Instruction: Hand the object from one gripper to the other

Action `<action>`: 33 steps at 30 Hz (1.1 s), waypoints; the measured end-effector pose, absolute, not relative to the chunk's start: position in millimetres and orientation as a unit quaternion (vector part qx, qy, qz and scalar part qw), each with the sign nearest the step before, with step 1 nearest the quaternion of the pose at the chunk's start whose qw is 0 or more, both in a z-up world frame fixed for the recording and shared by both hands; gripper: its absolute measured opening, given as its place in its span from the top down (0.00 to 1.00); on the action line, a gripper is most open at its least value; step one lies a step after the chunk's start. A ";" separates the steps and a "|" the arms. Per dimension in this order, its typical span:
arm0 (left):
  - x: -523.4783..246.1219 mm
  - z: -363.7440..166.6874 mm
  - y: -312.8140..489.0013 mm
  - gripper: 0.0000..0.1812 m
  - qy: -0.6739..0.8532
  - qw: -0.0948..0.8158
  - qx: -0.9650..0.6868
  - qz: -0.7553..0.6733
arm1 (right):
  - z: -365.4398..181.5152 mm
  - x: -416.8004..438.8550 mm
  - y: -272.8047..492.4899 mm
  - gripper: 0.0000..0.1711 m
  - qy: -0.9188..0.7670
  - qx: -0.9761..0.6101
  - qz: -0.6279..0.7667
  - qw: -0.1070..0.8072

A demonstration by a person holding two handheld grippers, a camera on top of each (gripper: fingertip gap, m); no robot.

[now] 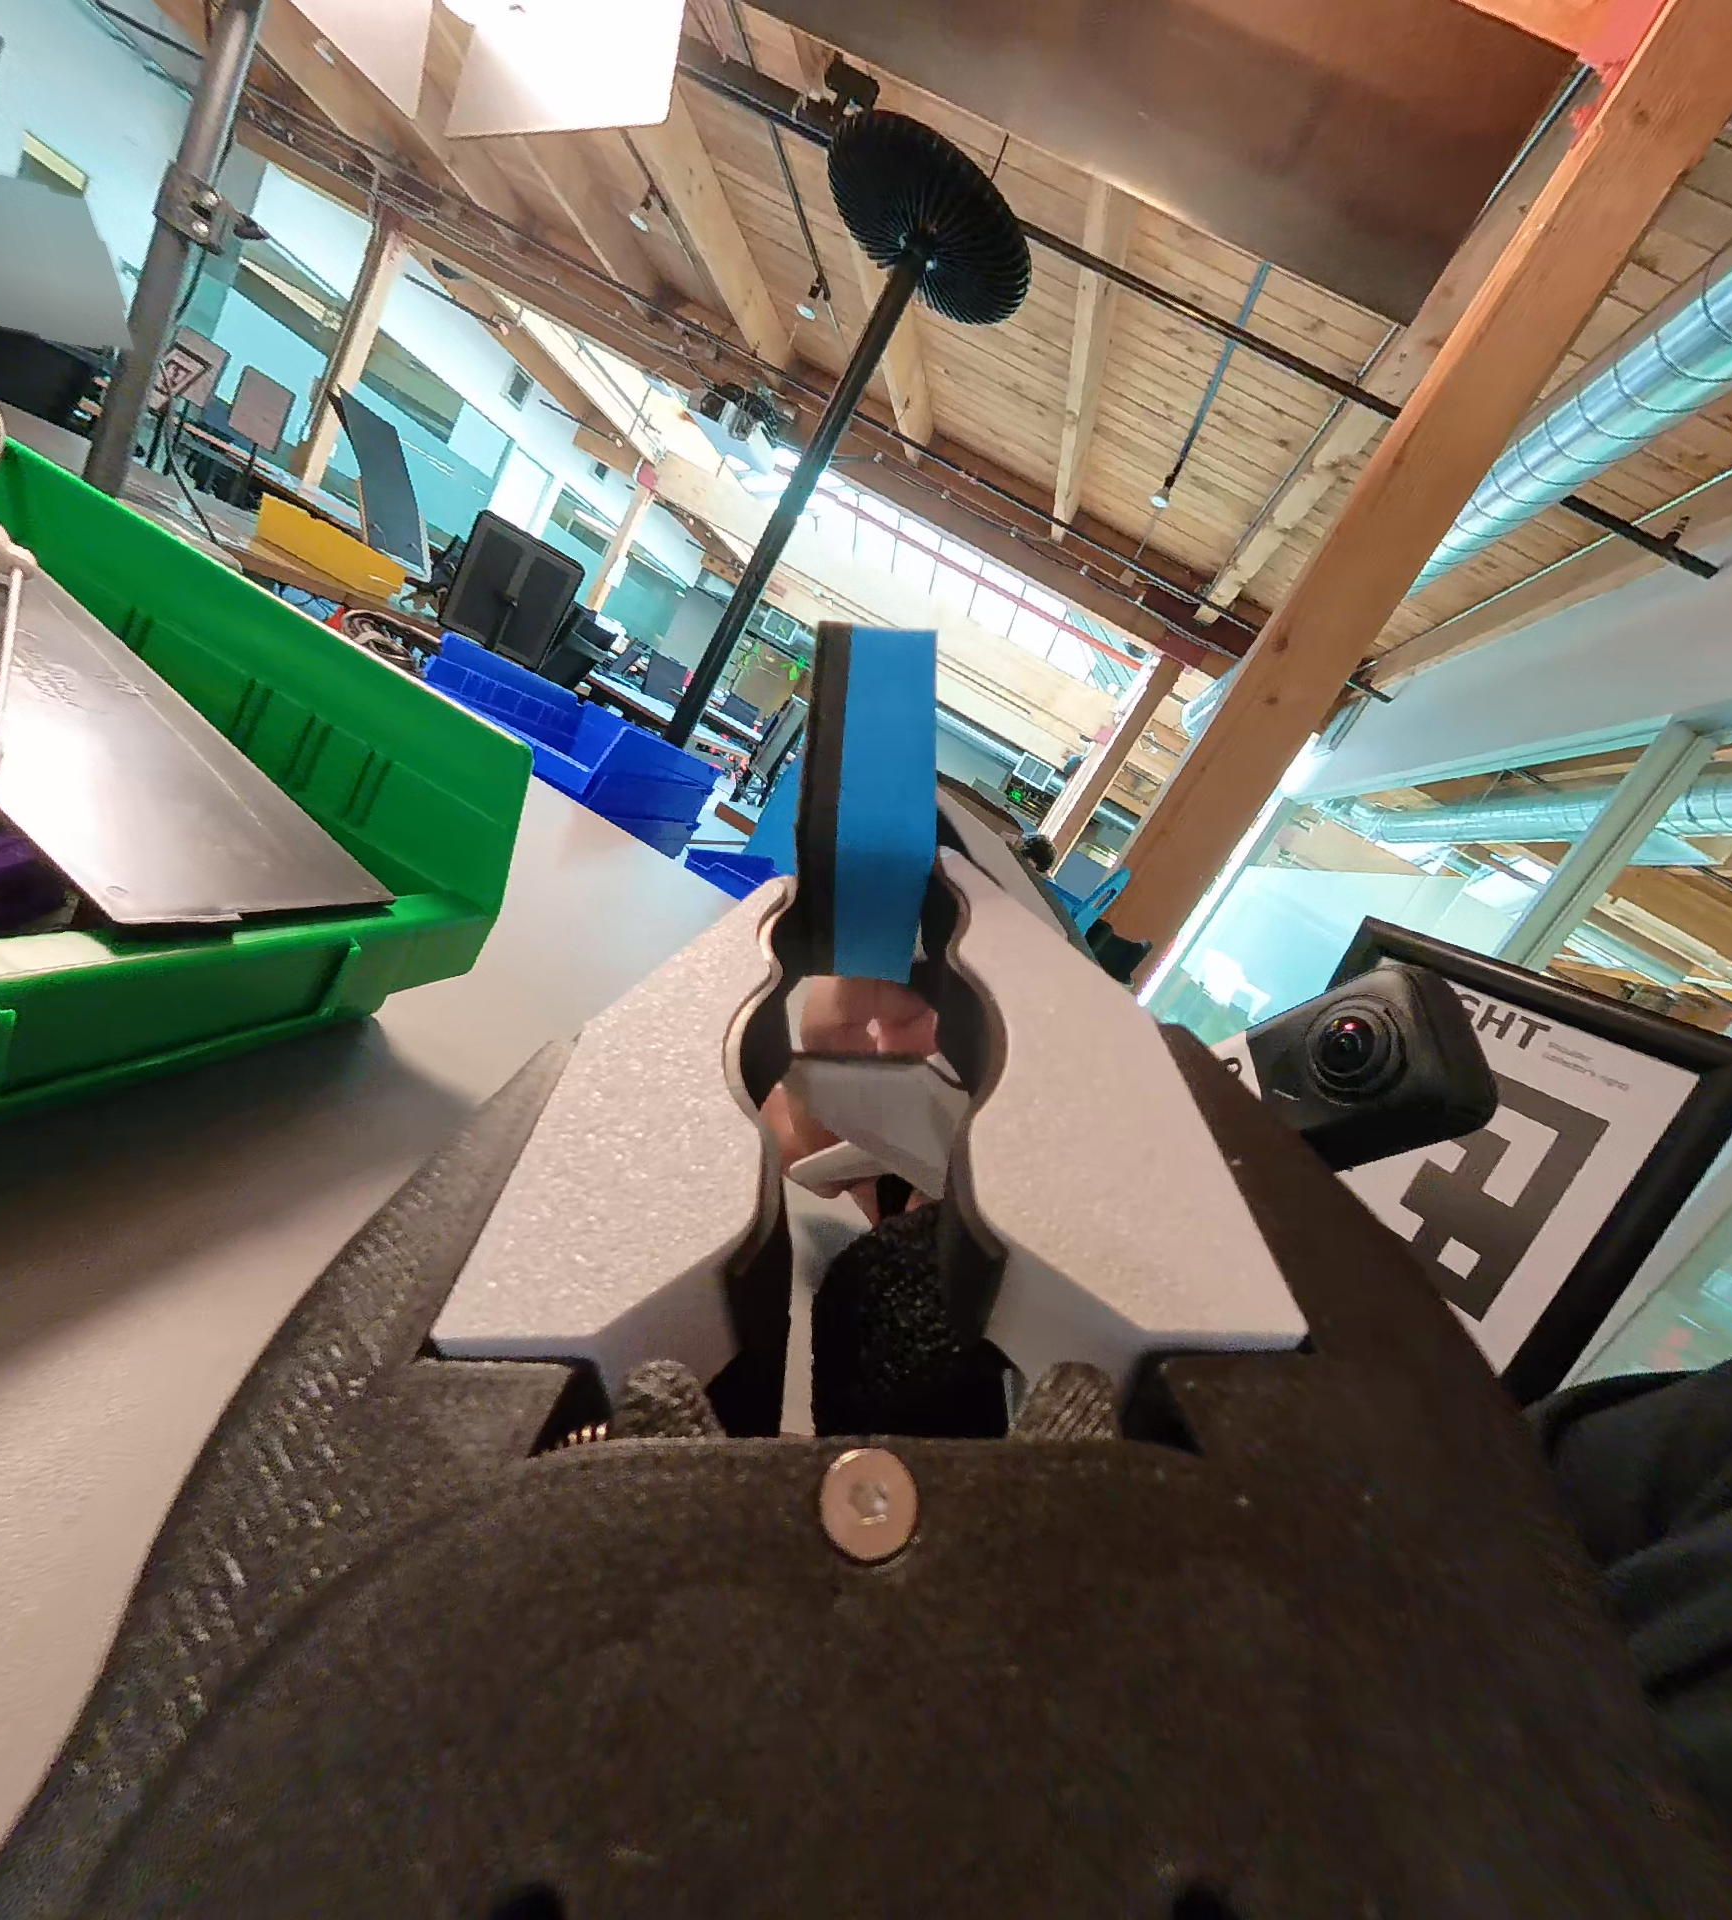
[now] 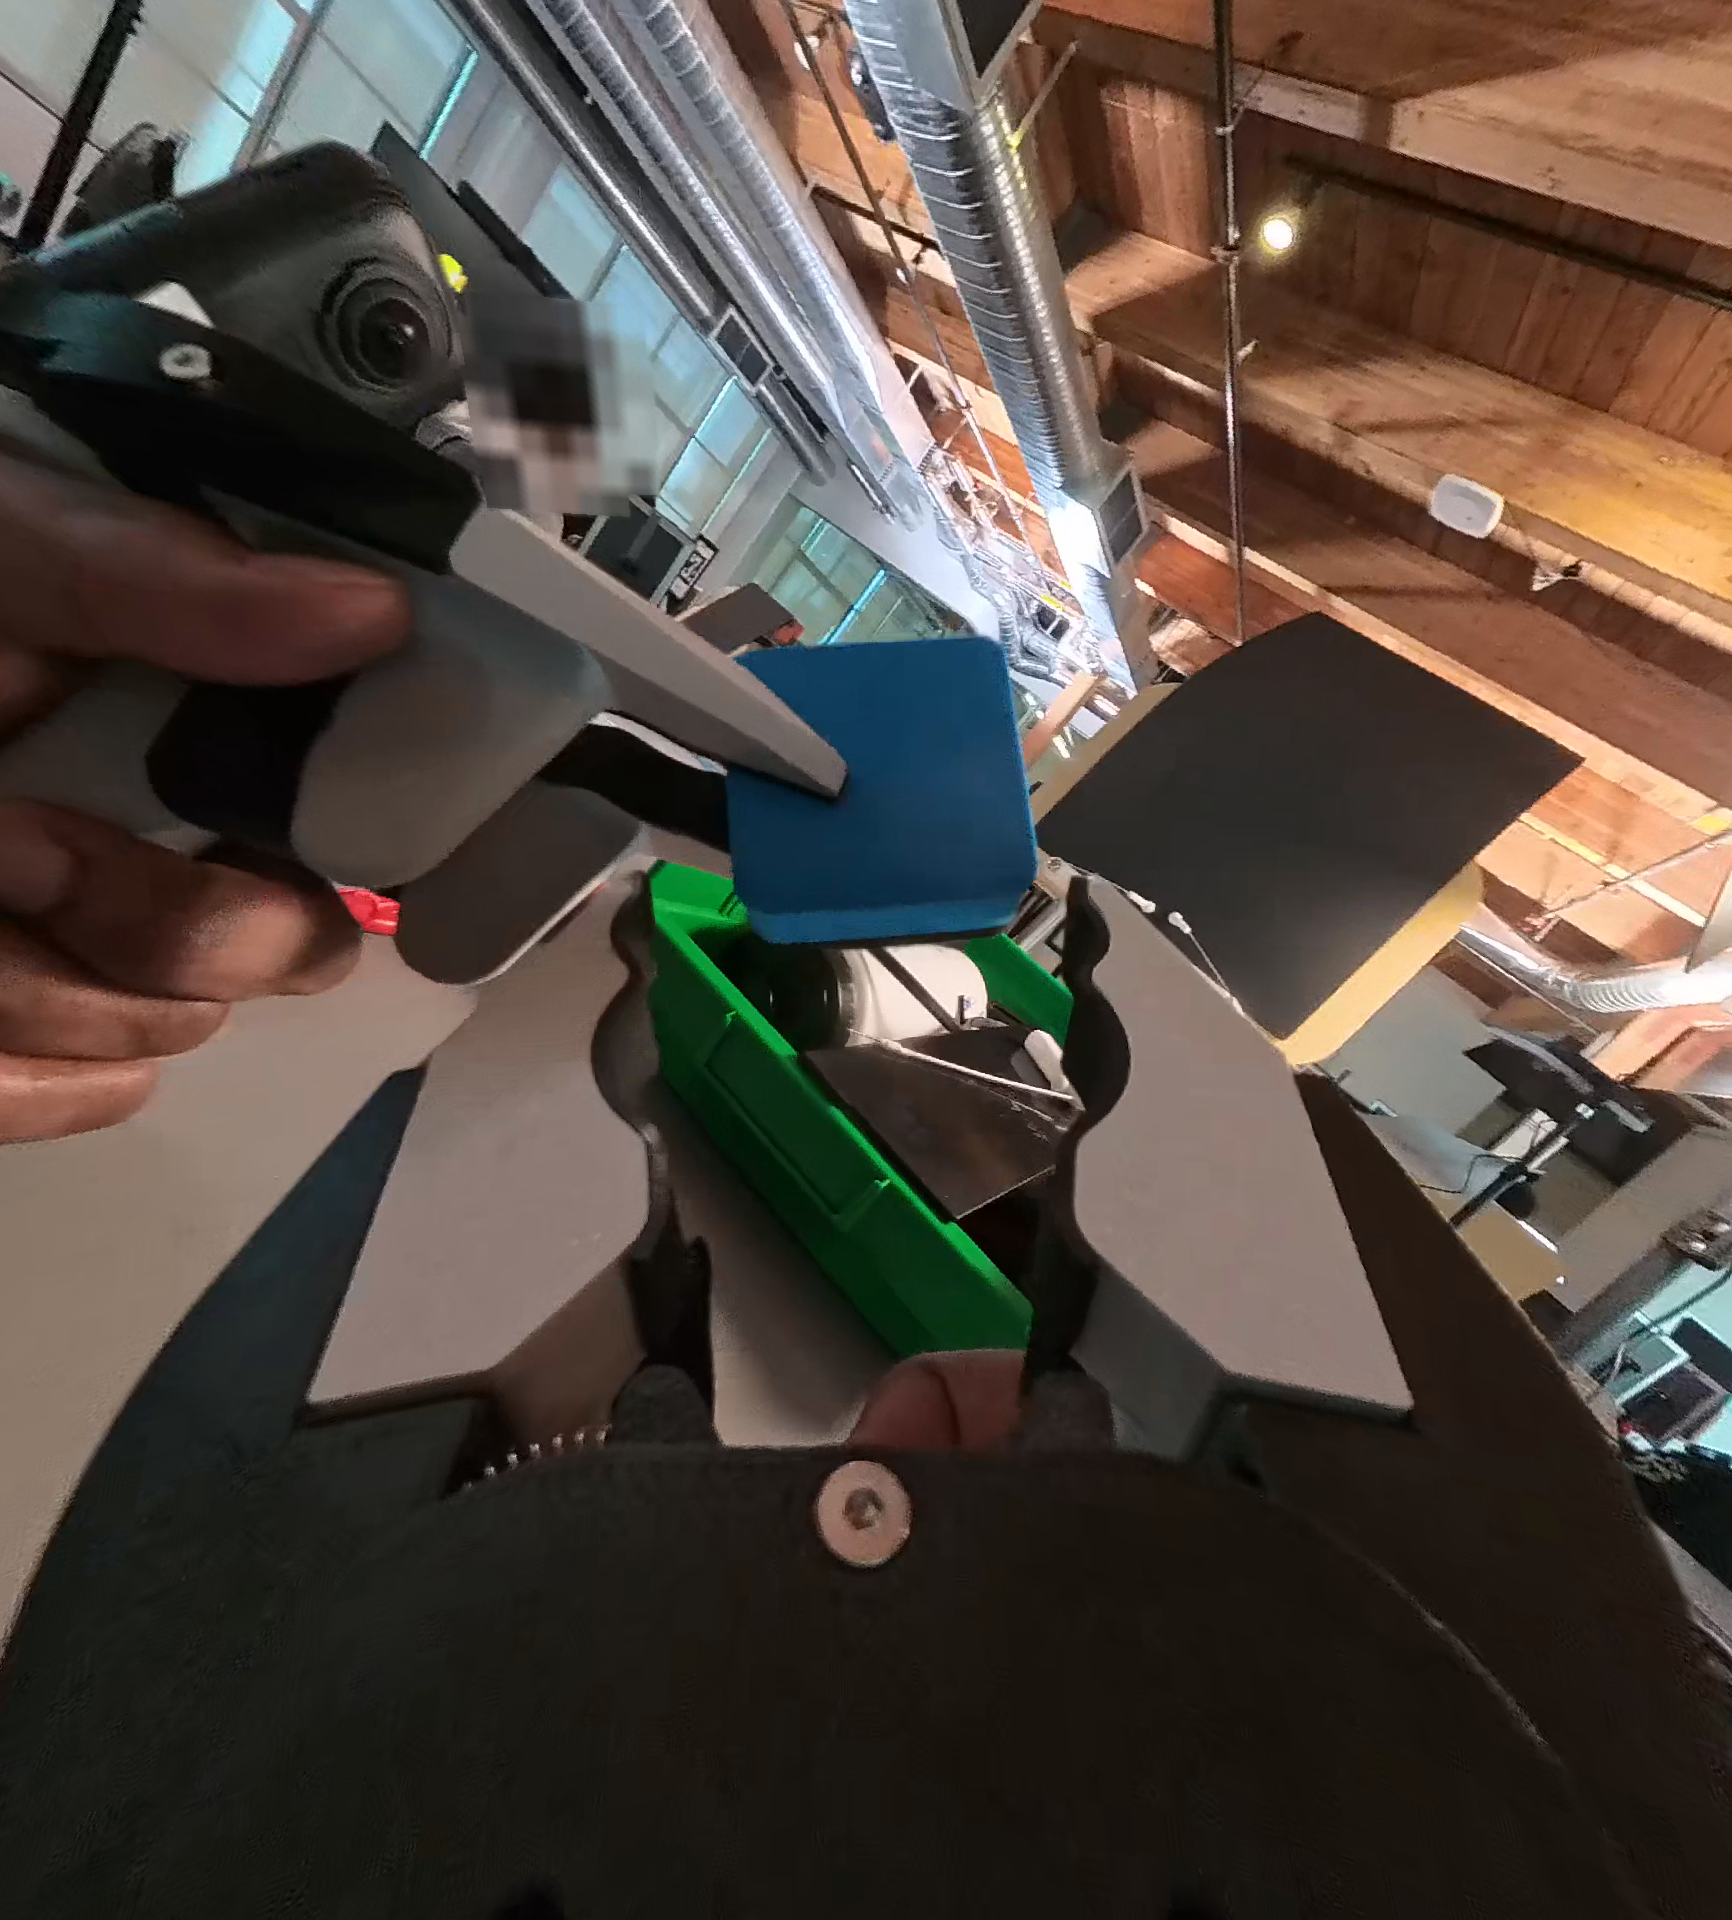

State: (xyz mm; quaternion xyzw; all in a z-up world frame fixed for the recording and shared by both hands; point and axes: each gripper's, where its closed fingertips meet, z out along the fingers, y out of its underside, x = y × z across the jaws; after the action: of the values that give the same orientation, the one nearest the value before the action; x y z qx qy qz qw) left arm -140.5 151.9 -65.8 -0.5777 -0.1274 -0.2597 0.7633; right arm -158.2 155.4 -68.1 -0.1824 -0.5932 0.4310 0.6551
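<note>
A flat blue block [image 1: 877,800] with a black backing layer stands on edge, pinched at its lower end between the tips of my left gripper [image 1: 857,914]. In the right wrist view the block [image 2: 883,790] hangs in the air, held by the left gripper [image 2: 810,774], which comes in from the left in a person's hand [image 2: 62,779]. My right gripper [image 2: 862,935] is open and empty. Its fingertips [image 2: 1085,935] sit just below the block's lower edge, apart from it. The right gripper's camera [image 1: 1361,1049] shows behind the left gripper.
A green bin [image 1: 322,748] holding a black sheet and small parts stands on the grey table [image 1: 166,1299] to the left; it also shows in the right wrist view [image 2: 800,1143]. Blue bins [image 1: 613,748] and a black pole [image 1: 800,468] stand farther back. Left and right tips are no more than a few centimetres apart.
</note>
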 end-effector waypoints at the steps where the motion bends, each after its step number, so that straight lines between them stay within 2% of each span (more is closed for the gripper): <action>1: -140.0 -66.6 152.9 0.87 -0.128 0.761 -0.581 -0.261 | -67.0 -157.7 156.4 0.54 -0.589 -0.184 0.432 0.657; 6: -138.2 -73.7 159.7 0.87 -0.136 0.742 -0.604 -0.258 | -69.9 -158.8 161.9 0.66 -0.590 -0.201 0.428 0.655; 8: -139.6 -74.4 160.3 0.86 -0.141 0.742 -0.606 -0.251 | -70.8 -158.8 164.2 0.67 -0.591 -0.212 0.432 0.648; 12: -153.5 -68.6 153.8 0.71 -0.168 0.771 -0.580 -0.205 | -66.4 -151.9 165.2 0.67 -0.581 -0.225 0.472 0.624; 15: -155.5 -61.5 144.6 0.69 -0.165 0.794 -0.555 -0.187 | -68.3 -150.8 164.3 0.67 -0.585 -0.221 0.465 0.627; 19: -156.6 -61.2 144.7 0.71 -0.164 0.794 -0.552 -0.195 | -76.6 -153.3 154.4 0.67 -0.609 -0.198 0.443 0.628; 20: -152.6 -61.8 146.3 0.74 -0.155 0.789 -0.558 -0.204 | -78.2 -153.6 152.6 0.67 -0.613 -0.192 0.437 0.630; 21: -148.5 -61.4 146.6 0.84 -0.144 0.787 -0.560 -0.216 | -78.6 -153.2 151.1 0.67 -0.614 -0.187 0.434 0.633; 22: -146.5 -60.7 145.9 0.88 -0.138 0.786 -0.558 -0.226 | -77.6 -152.3 150.2 0.67 -0.613 -0.184 0.436 0.633; 25: -149.8 -58.4 142.8 0.88 -0.141 0.794 -0.547 -0.226 | -73.0 -149.2 149.5 0.66 -0.604 -0.190 0.466 0.618; 30: -155.8 -44.5 126.7 0.87 -0.141 0.835 -0.487 -0.212 | -73.6 -140.7 133.5 0.66 -0.617 -0.221 0.591 0.471; 33: -150.5 -42.6 126.5 0.87 -0.126 0.835 -0.482 -0.234 | -60.5 -133.5 133.1 0.69 -0.578 -0.242 0.669 0.400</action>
State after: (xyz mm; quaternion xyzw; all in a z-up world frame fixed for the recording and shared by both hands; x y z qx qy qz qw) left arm -150.5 126.5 -42.6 -0.4821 -0.1262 -0.2340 0.8348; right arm -133.5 133.1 -60.5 -0.2424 -0.5775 0.6693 0.3996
